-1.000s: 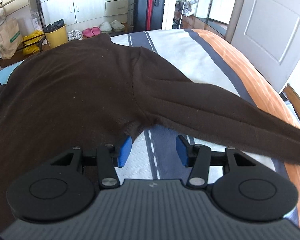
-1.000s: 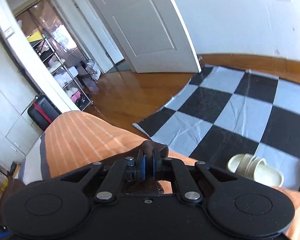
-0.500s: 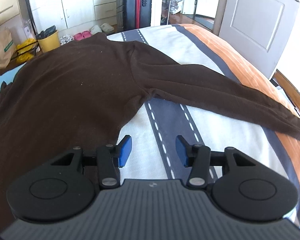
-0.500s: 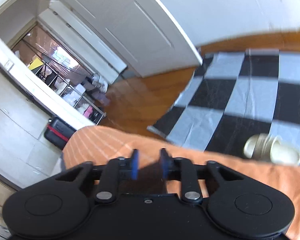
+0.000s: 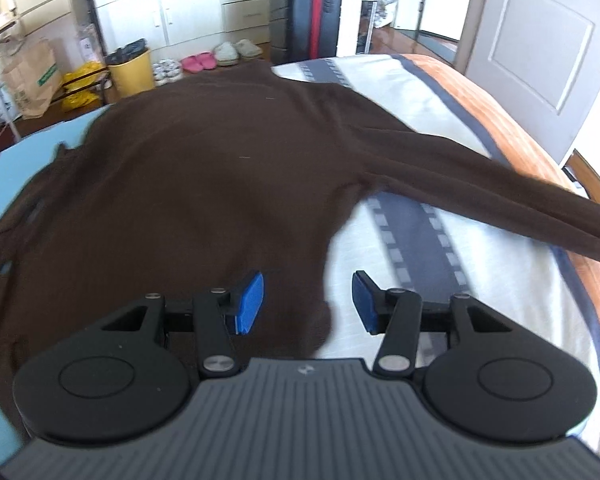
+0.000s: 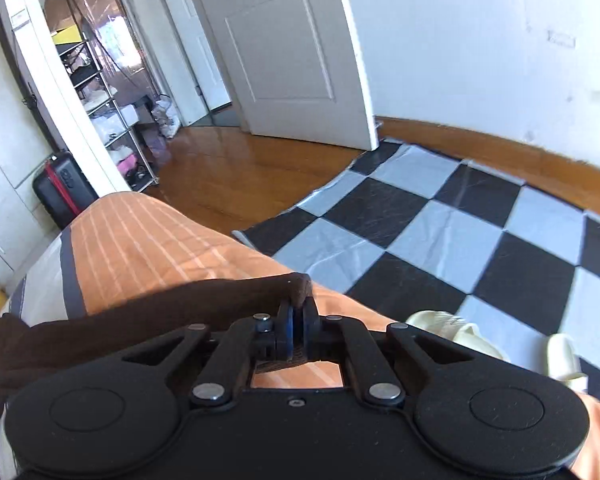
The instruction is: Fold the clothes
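A dark brown sweater (image 5: 220, 184) lies spread flat on the striped bed (image 5: 400, 92), its long sleeve (image 5: 500, 200) stretched out to the right. My left gripper (image 5: 308, 300) hovers open over the sweater's lower right side edge, blue pads apart, nothing pinched. In the right wrist view my right gripper (image 6: 298, 324) is at the bed's orange edge (image 6: 160, 248). Its jaws are closing tight on the sleeve cuff (image 6: 296, 286), which bunches up just past the pads.
A black suitcase (image 5: 306, 12), a yellow bin (image 5: 134, 70), a paper bag (image 5: 30, 80) and shoes stand beyond the bed's far end. A white door (image 5: 532, 40) is at the right. Pale slippers (image 6: 448, 328) lie on a checkered floor mat (image 6: 440, 232) beside the bed.
My left gripper has shifted left, from over the bare sheet to the sweater's side edge. The right gripper's jaws parted half a second ago and have closed again on the cuff.
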Motion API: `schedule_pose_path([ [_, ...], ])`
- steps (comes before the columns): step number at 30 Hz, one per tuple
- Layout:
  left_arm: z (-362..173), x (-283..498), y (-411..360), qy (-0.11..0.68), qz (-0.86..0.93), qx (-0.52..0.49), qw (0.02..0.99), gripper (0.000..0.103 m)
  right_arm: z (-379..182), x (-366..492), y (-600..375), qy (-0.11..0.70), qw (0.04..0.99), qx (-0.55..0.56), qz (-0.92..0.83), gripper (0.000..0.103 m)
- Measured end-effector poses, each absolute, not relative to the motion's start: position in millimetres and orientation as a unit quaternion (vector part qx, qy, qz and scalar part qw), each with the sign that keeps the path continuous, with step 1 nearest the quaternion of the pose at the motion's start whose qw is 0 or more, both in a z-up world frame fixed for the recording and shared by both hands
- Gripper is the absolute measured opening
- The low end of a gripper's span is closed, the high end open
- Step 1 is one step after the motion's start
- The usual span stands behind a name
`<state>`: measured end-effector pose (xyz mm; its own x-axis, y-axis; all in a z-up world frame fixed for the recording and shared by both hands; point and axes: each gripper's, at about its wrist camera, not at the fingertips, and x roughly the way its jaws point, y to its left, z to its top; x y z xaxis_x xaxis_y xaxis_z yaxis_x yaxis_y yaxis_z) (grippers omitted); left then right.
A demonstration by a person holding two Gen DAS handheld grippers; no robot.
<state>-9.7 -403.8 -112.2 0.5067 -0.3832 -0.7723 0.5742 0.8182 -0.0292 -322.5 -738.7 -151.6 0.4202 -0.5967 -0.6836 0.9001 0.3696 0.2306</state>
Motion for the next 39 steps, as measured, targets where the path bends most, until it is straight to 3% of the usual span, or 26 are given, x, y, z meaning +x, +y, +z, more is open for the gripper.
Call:
schedule_pose_path([
  [3, -106.7, 4.6, -370.0, 0.403, -0.253, 0.127, 0.87, 0.049, -189.1, -301.7, -741.1, 0.344, 0.76, 0.304, -0.46, 0.006],
  [4, -105.3, 9.7, -358.5, 0.401, -0.243, 0.129, 0.874, 0.049, -189.2, -304.2, -741.9, 0.338, 0.756, 0.306, -0.469, 0.007],
  [6, -101.5, 23.0, -331.2, 0.397, -0.221, 0.127, 0.882, 0.049, -184.5, -312.0, -743.0, 0.314, 0.75, 0.31, -0.492, 0.029],
  [8, -98.1, 37.7, -305.5, 0.392, -0.196, 0.122, 0.89, 0.052, -169.3, -327.7, -742.6, 0.268, 0.736, 0.346, -0.516, 0.038],
  [13, -99.4, 90.3, -248.0, 0.374, -0.113, 0.132, 0.911, 0.054, -137.8, -317.1, -712.4, 0.209, 0.775, 0.385, -0.455, 0.04],
  [19, -113.0, 165.9, -200.6, 0.389, -0.048, 0.201, 0.898, 0.058, -90.2, -220.8, -625.1, 0.19, 0.866, 0.346, -0.306, 0.05],
  [22, -143.7, 190.6, -185.8, 0.37, -0.027, 0.271, 0.888, 0.072, -82.6, -163.6, -578.4, 0.186, 0.892, 0.359, -0.202, 0.05],
  [26, -193.0, 209.4, -181.2, 0.422, -0.047, 0.295, 0.856, 0.074, -89.7, -87.8, -516.6, 0.203, 0.895, 0.387, -0.091, 0.05],
  [27, -195.3, 210.7, -181.0, 0.41, -0.043, 0.3, 0.86, 0.068, -92.6, -70.9, -499.3, 0.217, 0.894, 0.384, -0.074, 0.05],
  [28, -193.7, 211.9, -181.5, 0.399, -0.04, 0.306, 0.864, 0.054, -95.5, -54.1, -481.7, 0.232, 0.894, 0.379, -0.059, 0.05],
  [29, -189.7, 214.6, -181.3, 0.386, -0.03, 0.316, 0.866, 0.005, -97.5, -39.5, -464.7, 0.247, 0.896, 0.365, -0.049, 0.05],
  [30, -184.4, 216.6, -179.7, 0.366, -0.003, 0.327, 0.871, 0.0, -100.2, -26.2, -449.3, 0.263, 0.899, 0.348, -0.043, 0.05],
  [33, -160.2, 215.7, -164.5, 0.257, 0.11, 0.342, 0.897, 0.0, -109.9, 3.7, -416.6, 0.304, 0.902, 0.303, -0.035, 0.05],
  [35, -141.9, 214.5, -146.3, 0.226, 0.145, 0.298, 0.916, 0.0, -117.3, 16.3, -405.1, 0.325, 0.901, 0.286, -0.034, 0.05],
  [39, -139.1, 223.5, -107.8, 0.348, 0.033, 0.156, 0.924, 0.004, -135.3, 34.0, -387.3, 0.349, 0.887, 0.302, -0.032, 0.05],
])
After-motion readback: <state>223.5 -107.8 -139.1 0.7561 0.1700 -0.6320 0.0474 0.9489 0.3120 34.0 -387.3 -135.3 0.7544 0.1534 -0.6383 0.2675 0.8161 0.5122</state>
